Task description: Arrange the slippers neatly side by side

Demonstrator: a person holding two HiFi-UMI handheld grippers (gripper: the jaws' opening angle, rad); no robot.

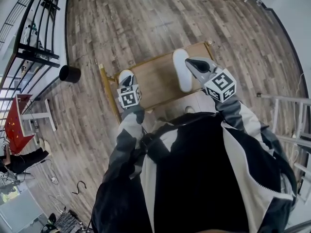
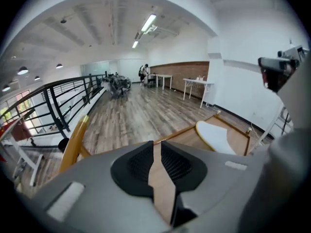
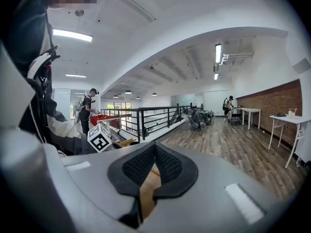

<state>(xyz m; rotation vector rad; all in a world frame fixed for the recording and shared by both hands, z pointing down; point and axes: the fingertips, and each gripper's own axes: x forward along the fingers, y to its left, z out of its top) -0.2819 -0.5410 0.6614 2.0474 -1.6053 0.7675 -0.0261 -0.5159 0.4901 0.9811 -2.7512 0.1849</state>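
Floor (image 1: 146, 18) of wood planks lies open from 11 to 2 o'clock in the head view. A railing (image 1: 39, 28) closes it at 10 o'clock and a white frame (image 1: 286, 115) stands at 4. The low table (image 1: 155, 81) in the middle carries both slippers. It has a raised yellow edge (image 1: 108, 93) on its 9 o'clock side and free board between the pair. The right slipper (image 1: 181, 71) lies at 2 o'clock from the table's middle, its length running toward 12. The left slipper (image 1: 125, 75) sits at 9 o'clock, close to the yellow edge and well apart from its mate. It is half hidden, so I cannot tell how it is turned. A black bin (image 1: 70, 73) stands on the floor beyond that edge. The left gripper (image 2: 156, 149) hangs above the left slipper, its jaws a narrow slit with nothing in them. The right gripper (image 3: 154, 152) is closed and empty beside the right slipper; whether it touches I cannot tell. The pairing looks not yet done. The next move likely calls for wider jaws, a grip on the left slipper's rim, and a carry toward 3 o'clock, clear of the edge, to set it parallel beside the other.
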